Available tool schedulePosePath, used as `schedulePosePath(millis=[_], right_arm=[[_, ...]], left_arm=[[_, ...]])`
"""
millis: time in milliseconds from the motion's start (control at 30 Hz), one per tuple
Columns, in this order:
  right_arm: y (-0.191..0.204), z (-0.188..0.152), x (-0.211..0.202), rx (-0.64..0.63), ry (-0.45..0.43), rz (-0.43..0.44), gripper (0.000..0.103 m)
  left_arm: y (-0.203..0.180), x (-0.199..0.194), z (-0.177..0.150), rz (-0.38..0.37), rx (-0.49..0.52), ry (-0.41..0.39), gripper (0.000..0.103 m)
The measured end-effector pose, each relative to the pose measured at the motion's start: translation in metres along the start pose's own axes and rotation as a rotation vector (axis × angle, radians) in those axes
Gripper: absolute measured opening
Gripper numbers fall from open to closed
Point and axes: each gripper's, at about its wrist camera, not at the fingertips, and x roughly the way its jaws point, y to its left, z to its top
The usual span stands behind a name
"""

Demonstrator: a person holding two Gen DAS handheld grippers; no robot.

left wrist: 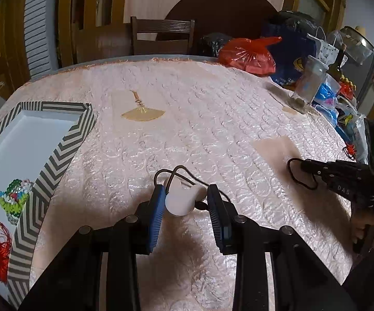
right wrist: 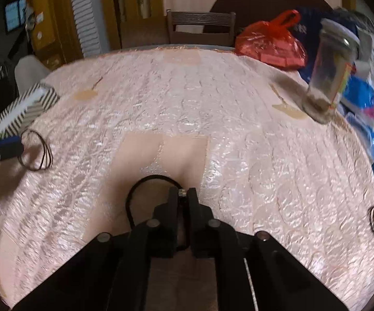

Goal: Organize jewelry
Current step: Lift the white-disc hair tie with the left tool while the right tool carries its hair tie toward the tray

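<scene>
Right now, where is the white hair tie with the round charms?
In the left wrist view the white hair tie is at the centre, clamped between the pads of the left gripper, just right of the striped box on the pink tablecloth.

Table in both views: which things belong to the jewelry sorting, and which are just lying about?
Job:
- white hair tie in left gripper
- black hair tie in right gripper
- striped box with trinkets

Lying about:
- red bag
- clear jar
- chair
- blue packets
</scene>
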Motion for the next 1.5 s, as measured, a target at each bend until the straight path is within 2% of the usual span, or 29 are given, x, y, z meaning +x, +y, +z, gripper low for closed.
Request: schedulePosePath(millis=[333,767,1233,1500], right_arm=[[-0.003,-0.010,-0.022,0.076,-0.041,0.085,0.006],[0.019,0.003,-0.086,0.046,-0.195,0.146,0.006],[0.048,0.014,-0.087,0.028,-0.192,0.109,0.006],[0.058,0.017,-0.086,0.018,-0.196,0.124,0.006]], left_arm=[[-0.005,-0.017,-0.013,-0.023,-0.038,-0.014,0.014],[-0.017,-0.053,0.006,-0.030,-0.031,-0.094,0.014],[-0.015,-0.063,0.004,-0.001,-0.057,-0.099,0.014],[-0.011,-0.066,0.004,-0.001,-0.068,-0.106,0.014]])
